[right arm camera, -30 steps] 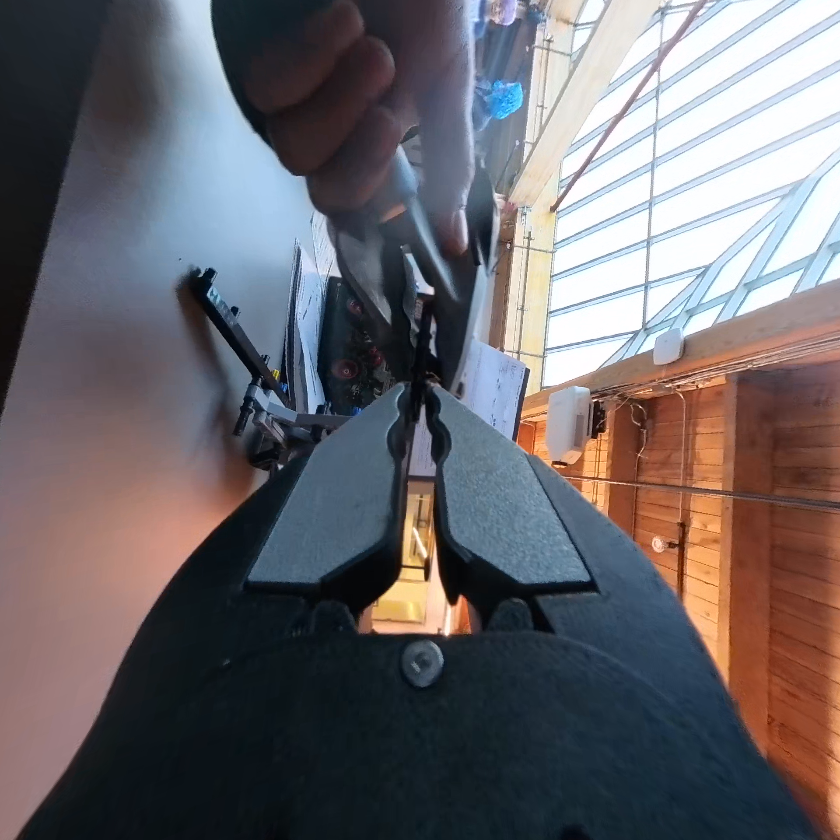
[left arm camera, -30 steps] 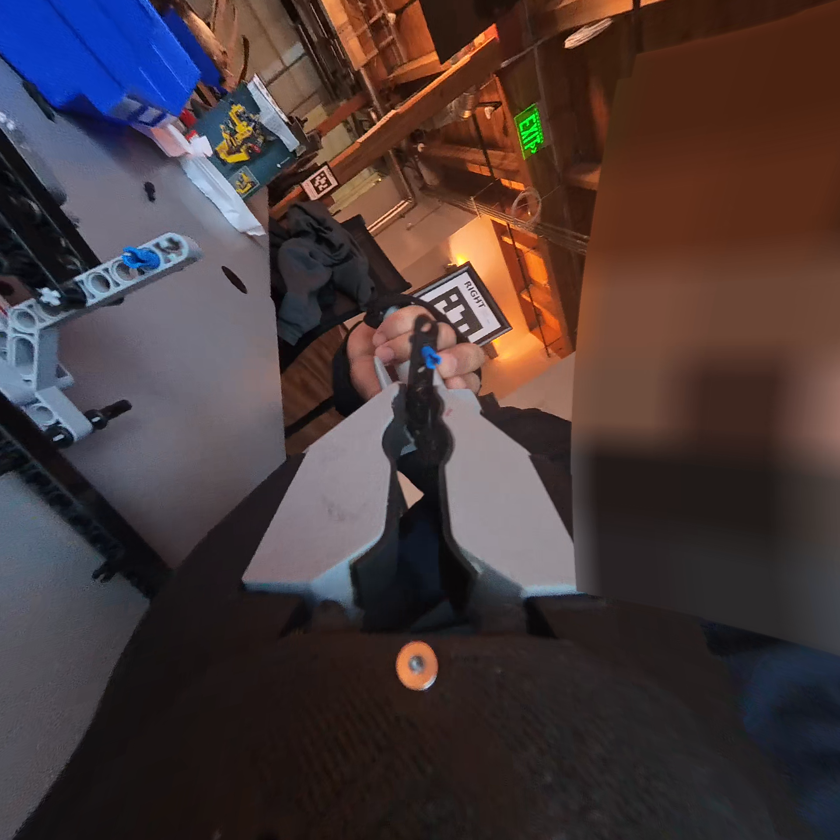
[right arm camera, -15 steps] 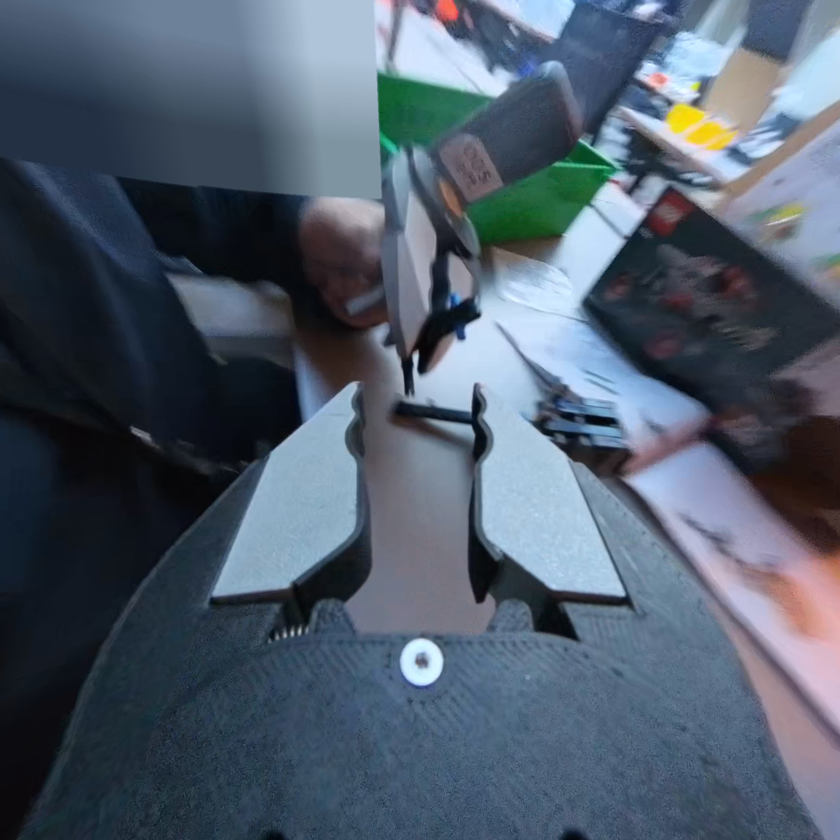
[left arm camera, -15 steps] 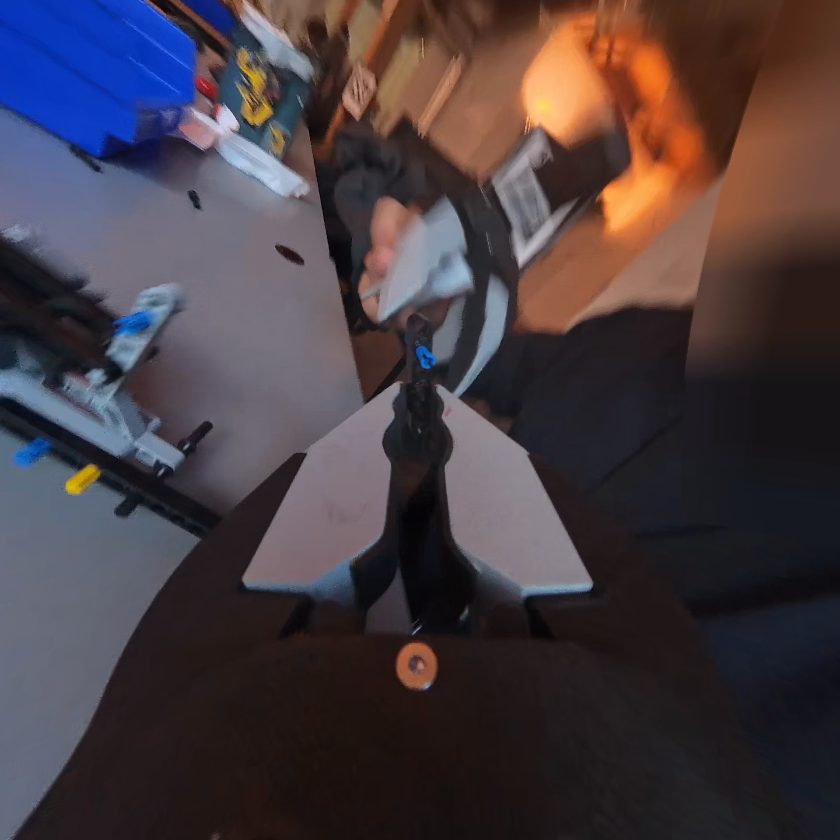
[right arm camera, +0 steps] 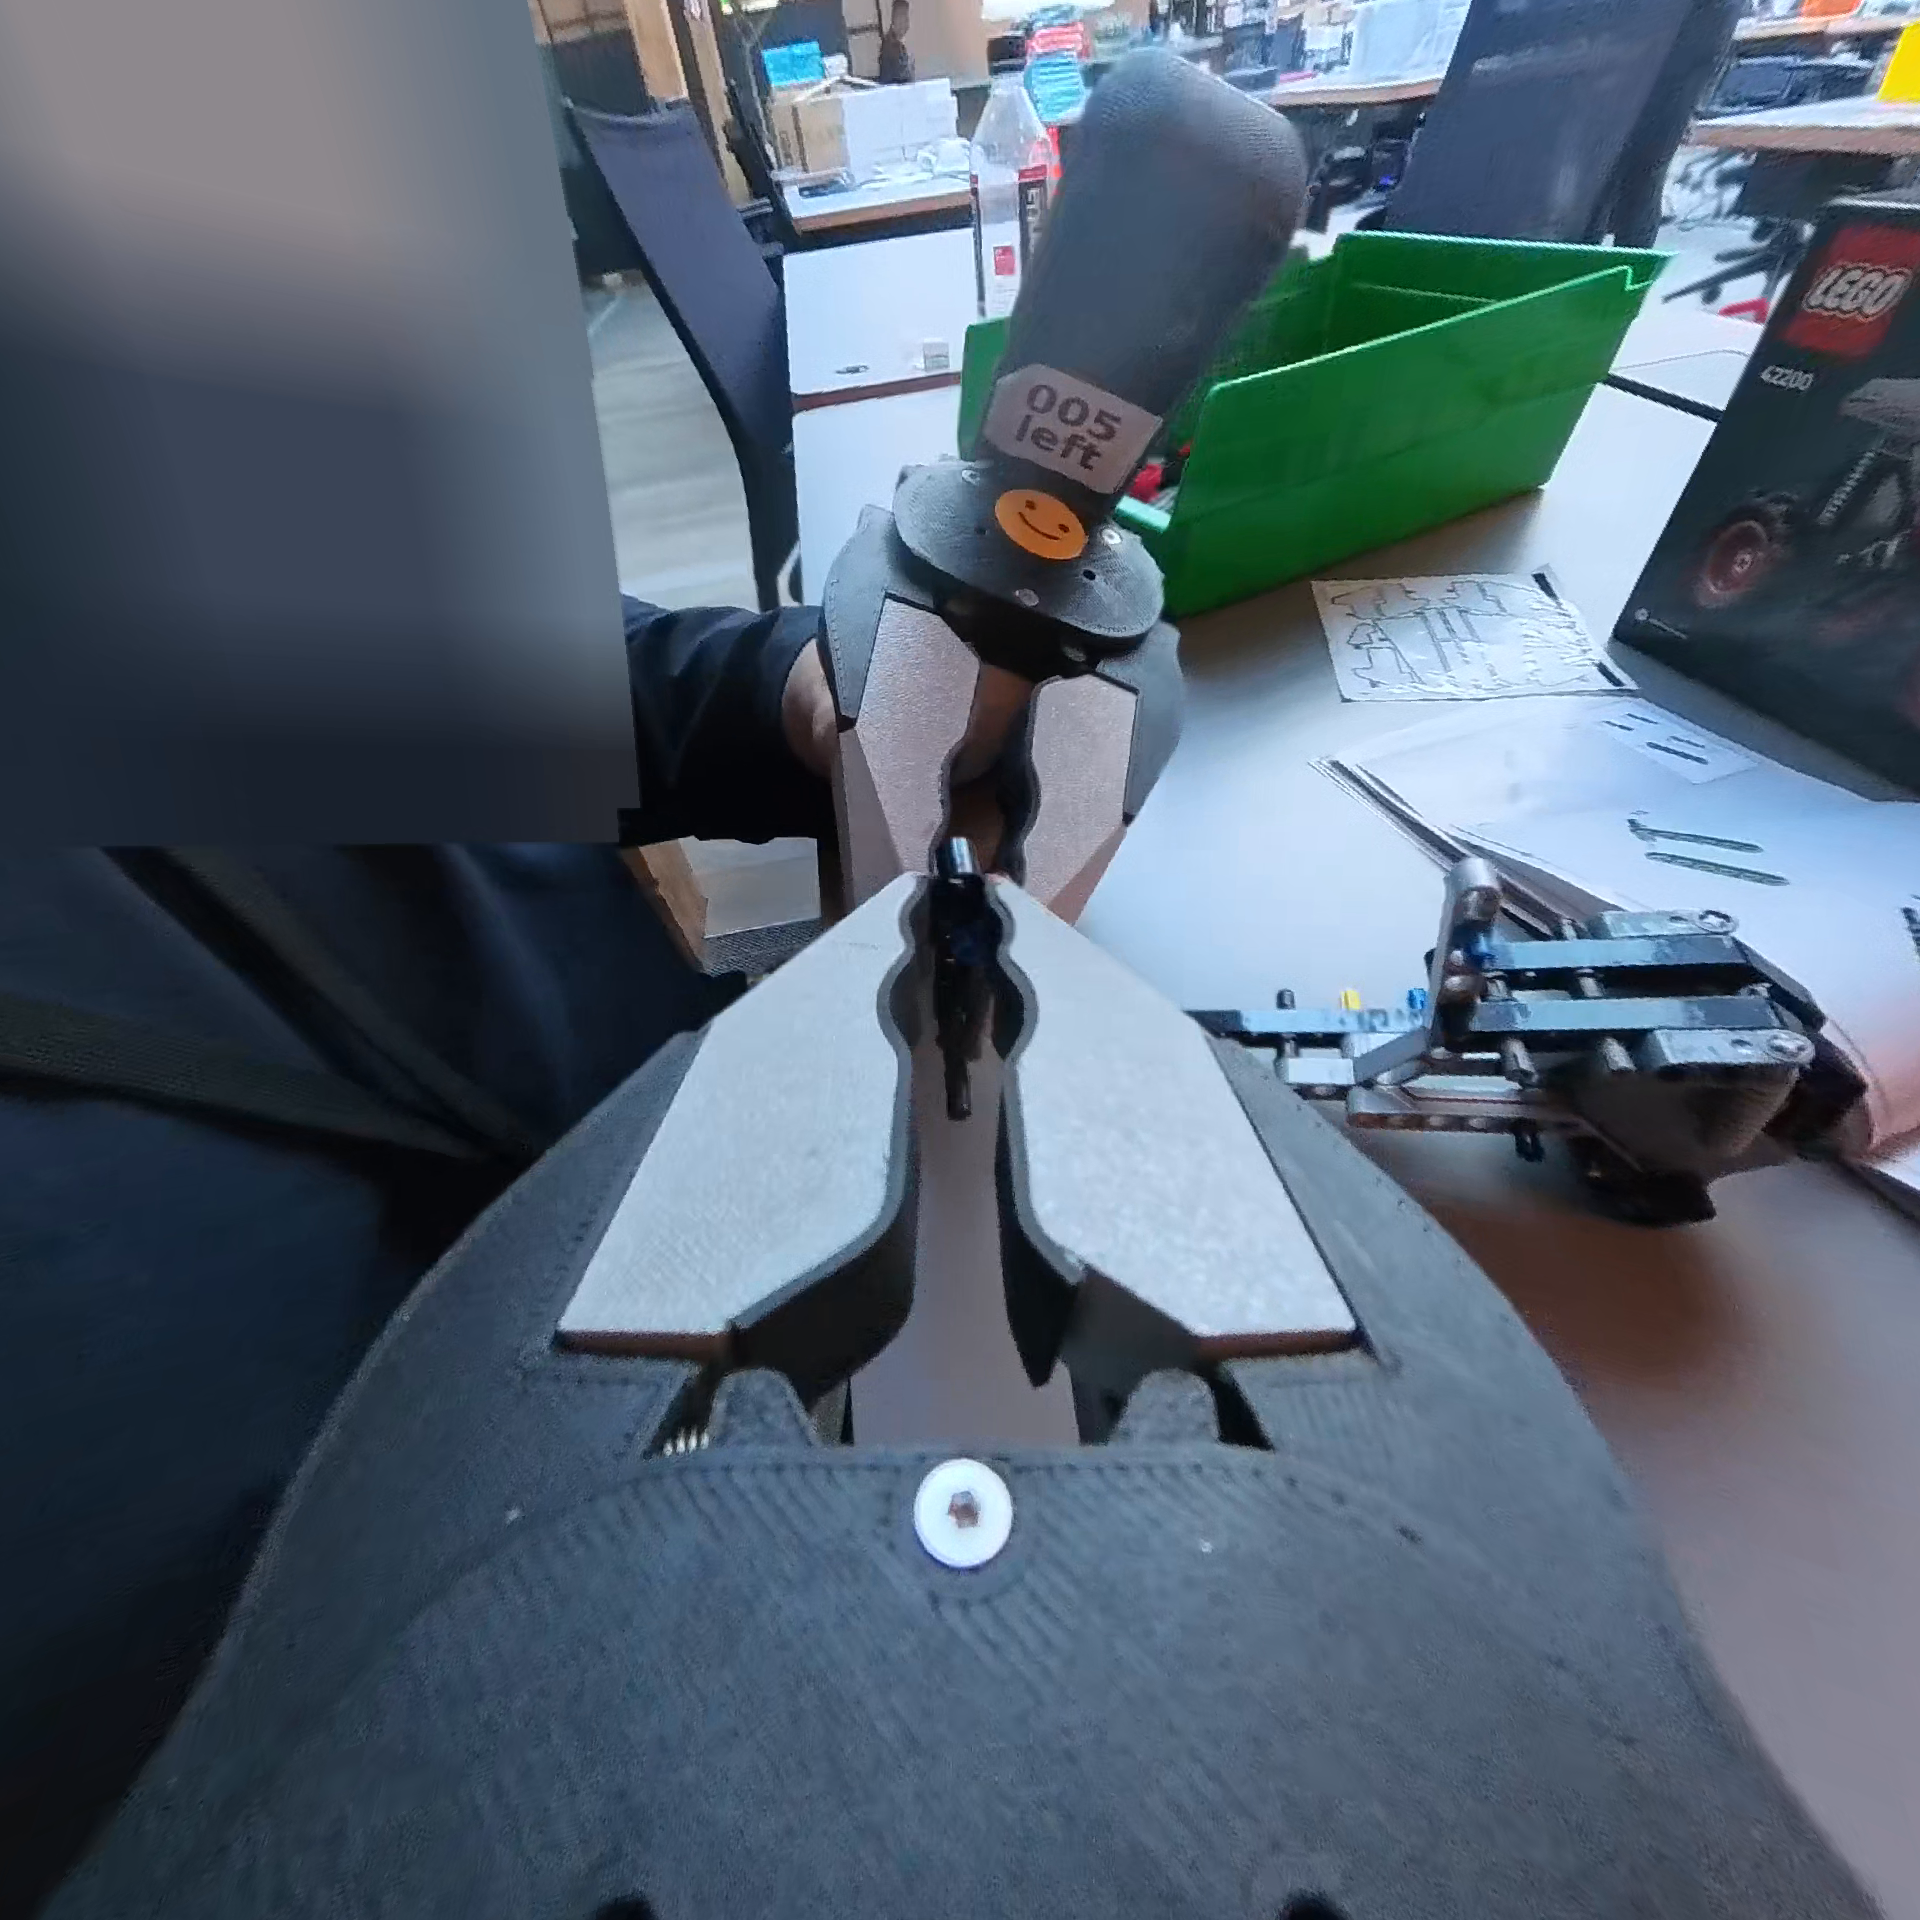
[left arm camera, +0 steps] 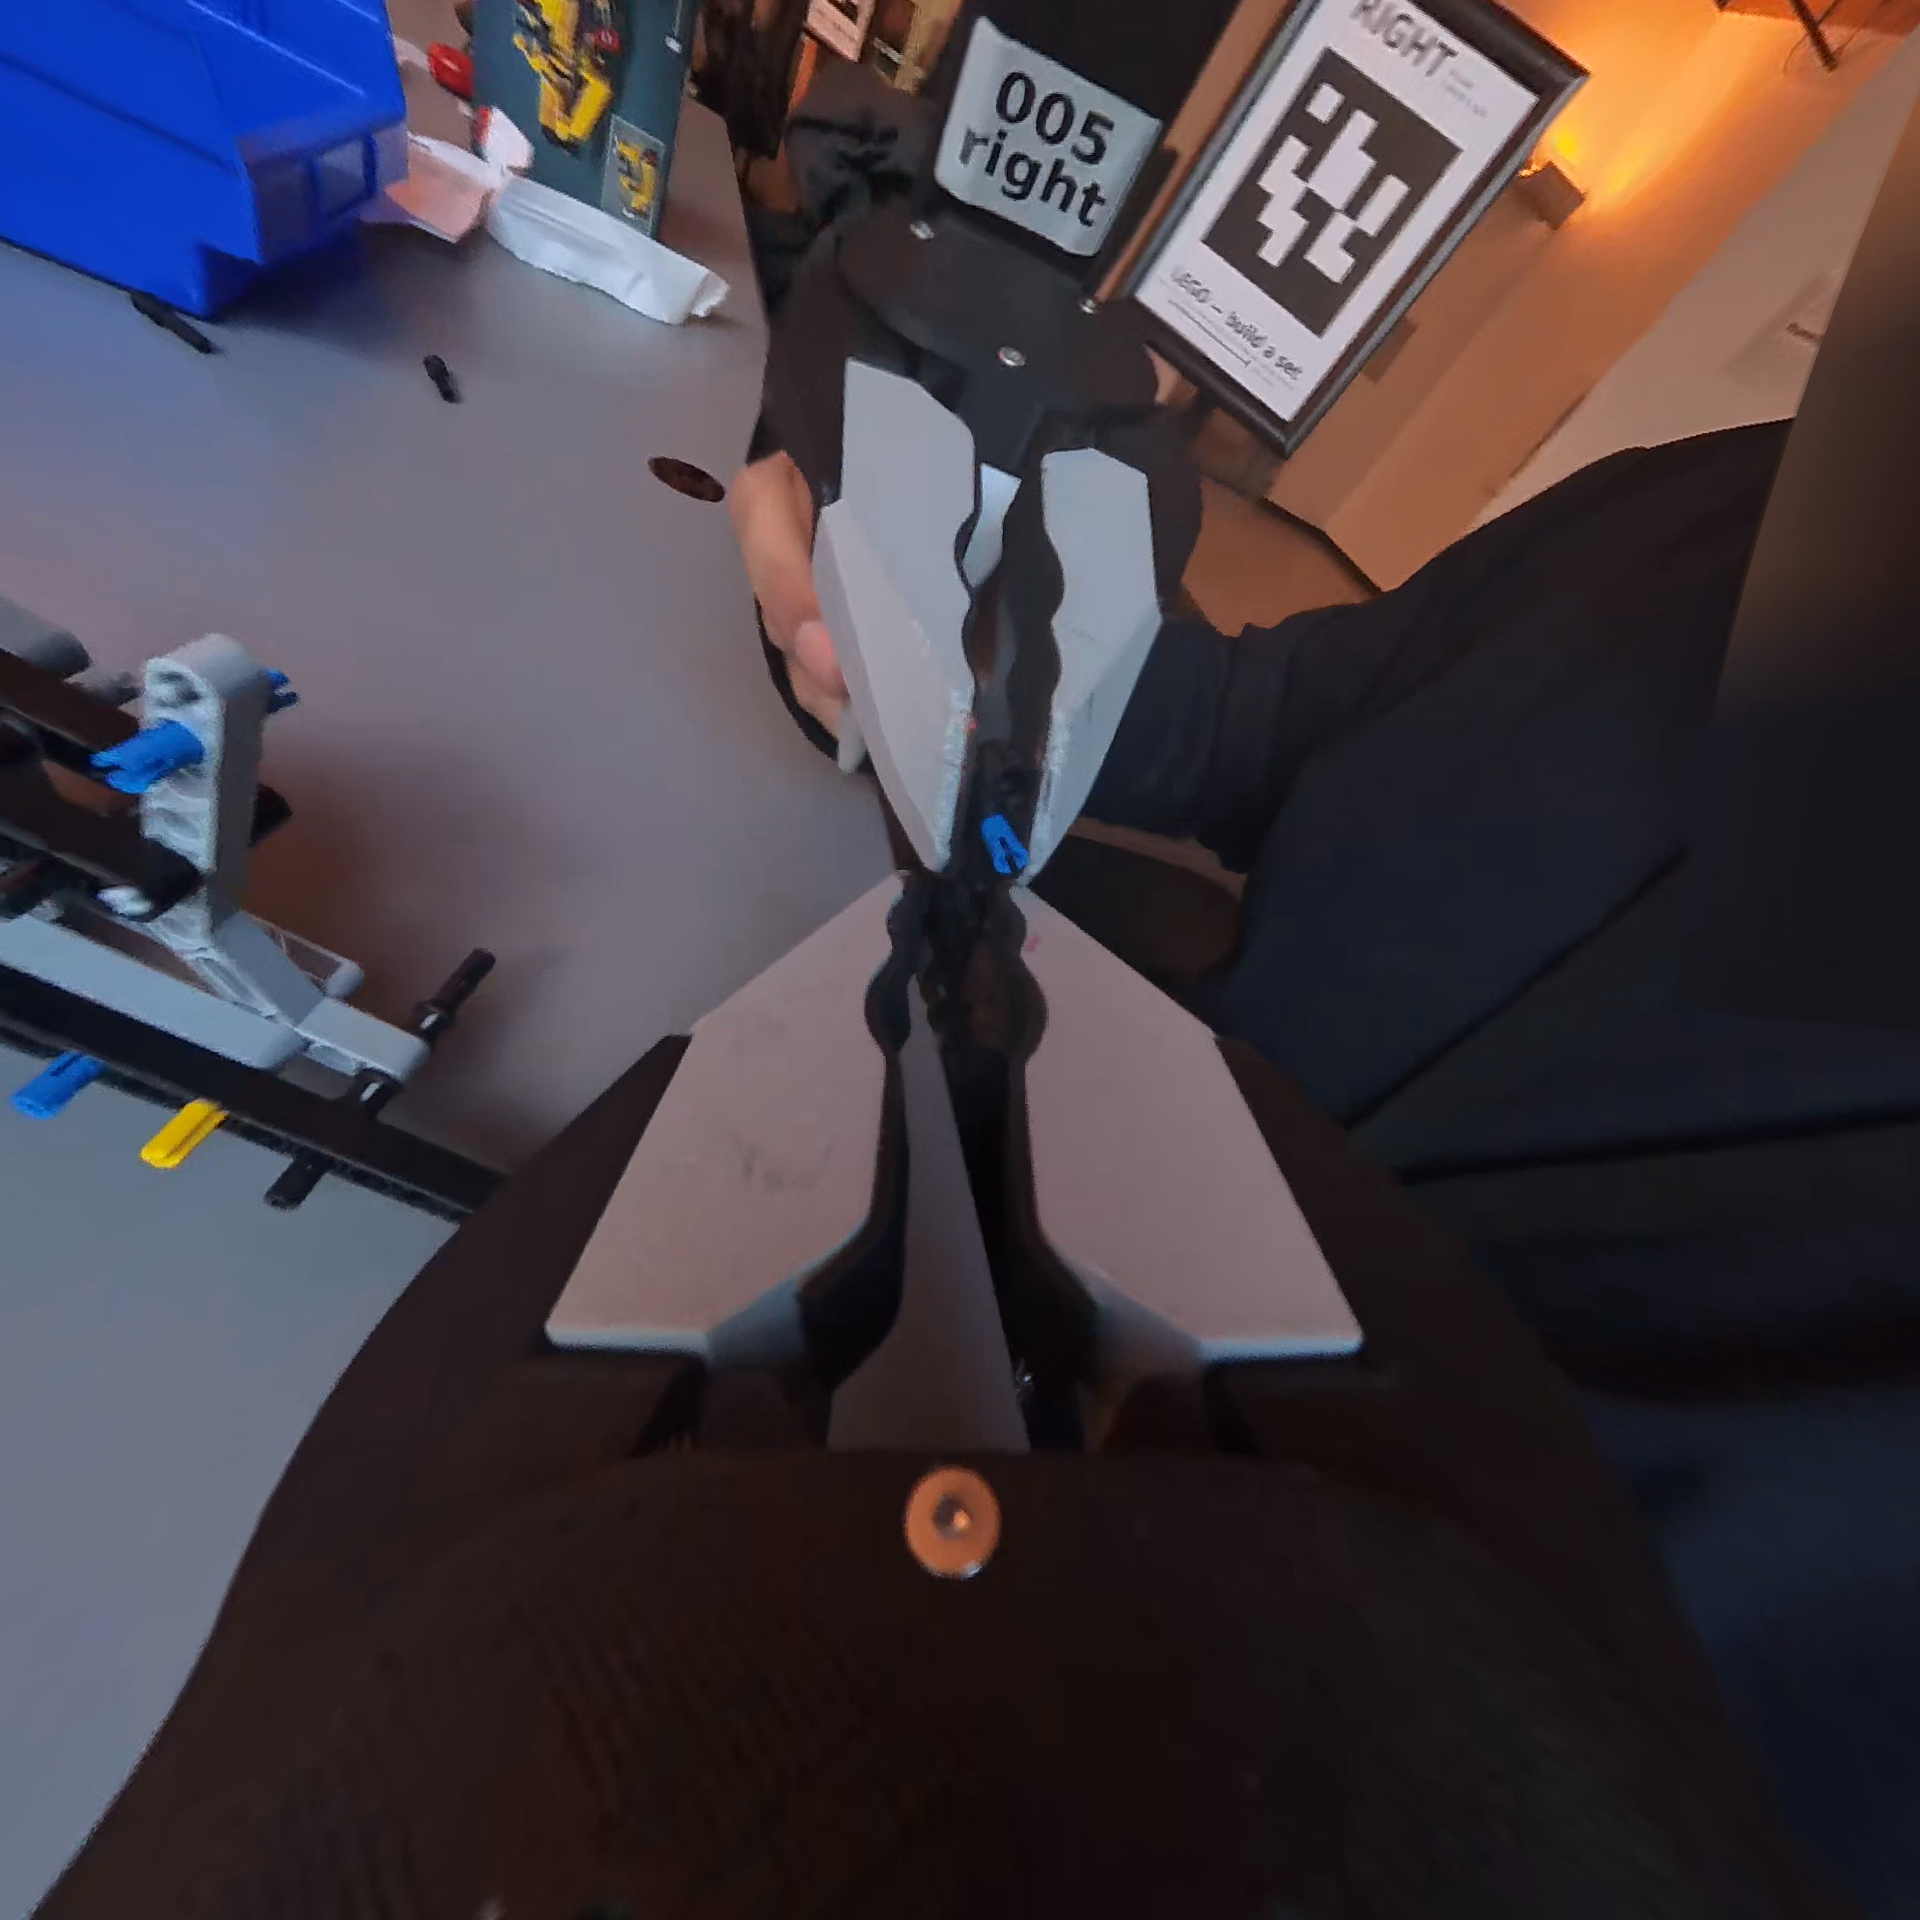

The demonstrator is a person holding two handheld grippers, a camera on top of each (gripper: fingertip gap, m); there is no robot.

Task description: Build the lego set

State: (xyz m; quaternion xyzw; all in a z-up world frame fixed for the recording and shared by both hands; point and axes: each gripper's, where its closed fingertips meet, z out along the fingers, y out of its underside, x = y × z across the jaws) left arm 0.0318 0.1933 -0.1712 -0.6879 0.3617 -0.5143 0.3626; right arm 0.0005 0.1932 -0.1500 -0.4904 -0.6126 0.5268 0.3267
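My left gripper [left arm camera: 956, 902] is shut on a thin black lego beam [left arm camera: 961, 997] with a small blue pin [left arm camera: 1000, 842] near its far end. My right gripper [right arm camera: 956, 891] faces it tip to tip and is shut on the same beam [right arm camera: 956, 997], above the table edge. The right gripper also shows in the left wrist view [left arm camera: 982, 831], the left gripper in the right wrist view [right arm camera: 971, 868]. The partly built grey and black lego frame [left arm camera: 218, 935] lies on the grey table [left arm camera: 499, 623]; it also shows in the right wrist view [right arm camera: 1558, 1023].
A blue bin [left arm camera: 156, 135], a set box [left arm camera: 582, 94], a white bag [left arm camera: 603, 249] and loose black pins [left arm camera: 442, 376] lie at the far side. A green bin [right arm camera: 1403, 416], a black set box [right arm camera: 1787, 520] and instruction sheets [right arm camera: 1455, 655] are near the frame. My left and right fingertips are right by each other.
Both grippers swung from pointing upward to level over the table edge. The right gripper, open half a second ago, has closed on the beam's end. The left kept hold of the beam.
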